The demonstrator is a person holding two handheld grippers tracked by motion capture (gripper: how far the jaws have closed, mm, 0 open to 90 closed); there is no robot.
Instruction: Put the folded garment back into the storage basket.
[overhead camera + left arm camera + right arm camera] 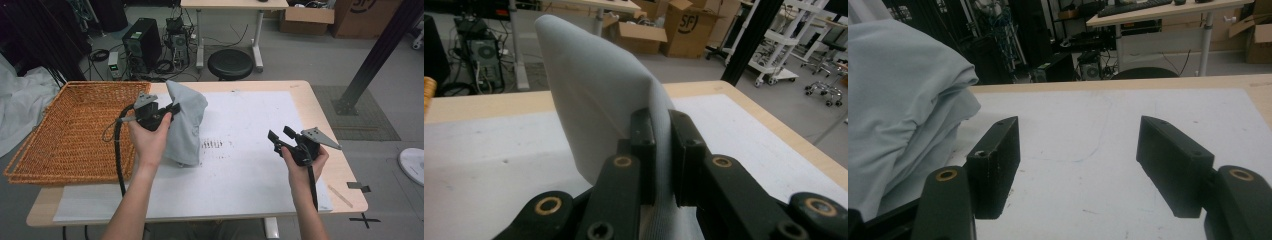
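We have the grey cloth (185, 125) clamped in the left claw (172, 109) and lifted above the bench (260, 150), beside the wicker basket (75, 130). Our right claw (281, 135) hangs apart, empty. Likely the drop into the basket remains.

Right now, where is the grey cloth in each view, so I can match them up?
High view: the grey cloth hangs left of centre, pinched by the left gripper, beside the basket.
Left gripper view: it fills the centre, clamped between the jaws.
Right gripper view: it is bunched at the left edge.
Shared landmark: the white sheet on the table.
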